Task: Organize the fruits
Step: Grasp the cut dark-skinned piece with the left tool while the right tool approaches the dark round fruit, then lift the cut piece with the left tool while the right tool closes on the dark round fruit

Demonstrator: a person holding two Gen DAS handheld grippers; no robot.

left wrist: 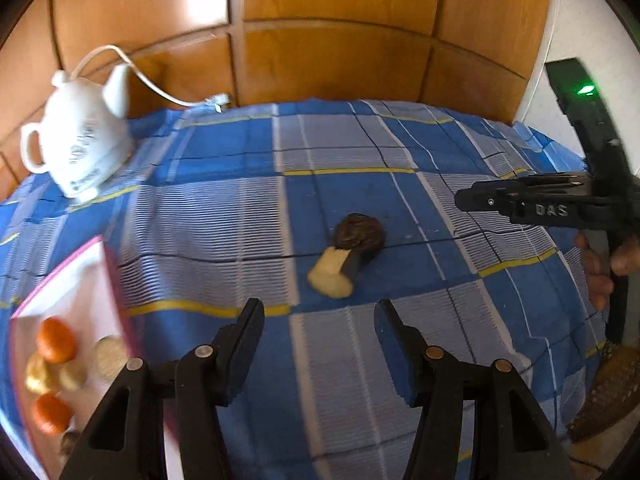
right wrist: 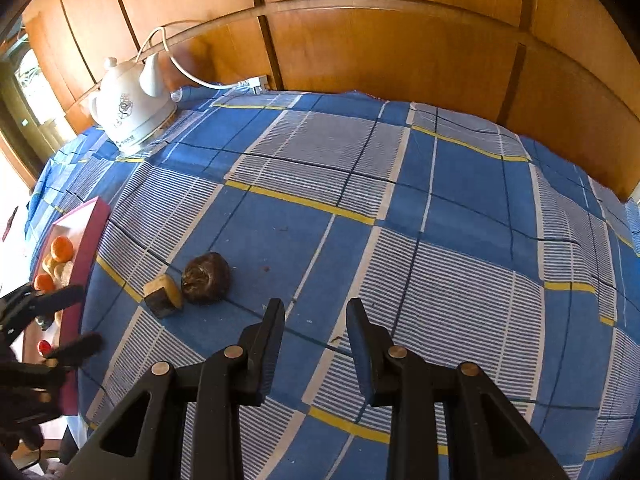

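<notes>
Two pieces are left out on the blue checked tablecloth [right wrist: 460, 208], and neither gripper holds anything. Nearer them is the left gripper [left wrist: 320, 312], its jaws standing partly apart and bare, pointed down at the cloth just short of the pale cut wedge [left wrist: 330, 274]. Over at the side, the right gripper [right wrist: 316, 312] hangs with its jaws narrow, a slim gap between them and nothing in it.

That wedge has dark rind on one face and yellowish flesh; I would guess it is light, soft and a bit slick where cut, so pinching across rind and flesh gently seems wisest. Touching it from behind is a dark wrinkled round fruit [left wrist: 360, 232], which I cannot name; it looks firm but apt to roll, best taken across its middle.

Further left, the pink-rimmed tray [left wrist: 114, 280] already holds mandarins [left wrist: 56, 340] and small pale fruits, with a white electric kettle [left wrist: 84, 148] beyond.
</notes>
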